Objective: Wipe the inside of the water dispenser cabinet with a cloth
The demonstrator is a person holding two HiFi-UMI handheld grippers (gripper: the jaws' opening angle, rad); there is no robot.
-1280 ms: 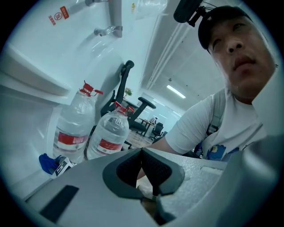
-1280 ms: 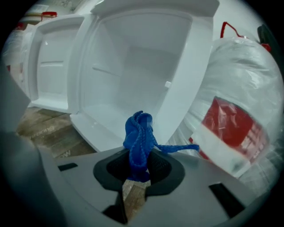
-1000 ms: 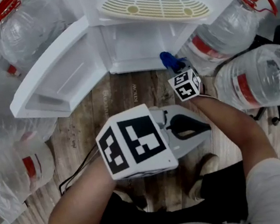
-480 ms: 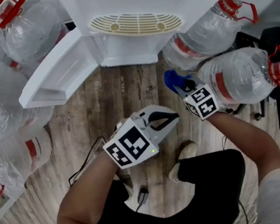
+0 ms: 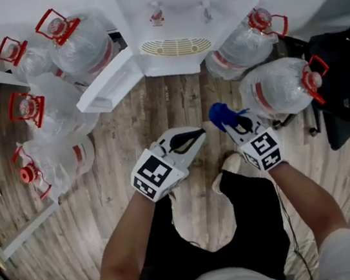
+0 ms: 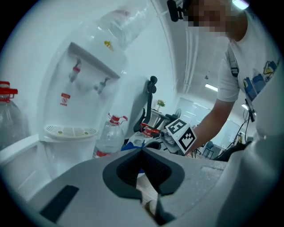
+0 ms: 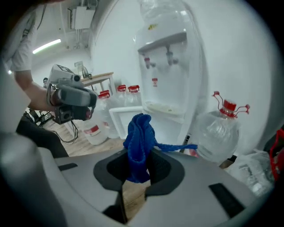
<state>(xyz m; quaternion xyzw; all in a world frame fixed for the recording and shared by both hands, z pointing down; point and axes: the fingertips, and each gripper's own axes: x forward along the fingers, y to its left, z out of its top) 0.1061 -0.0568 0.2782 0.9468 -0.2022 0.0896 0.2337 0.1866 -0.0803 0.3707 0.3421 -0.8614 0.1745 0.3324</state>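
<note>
The white water dispenser stands at the top of the head view, its lower cabinet door swung open to the left. My right gripper is shut on a bunched blue cloth, held over the wooden floor well short of the cabinet. In the right gripper view the blue cloth sticks up between the jaws, with the dispenser and its open door beyond. My left gripper hovers beside it with nothing in it; in the left gripper view the left gripper has its jaw tips touching.
Several large water bottles with red caps surround the dispenser: a cluster on the left and two on the right. A black chair stands at the far right. A black cable lies by the person's feet.
The view has risen and pulled back from the dispenser. Both grippers have moved away from the cabinet toward the person's body, the right one still holding the cloth.
</note>
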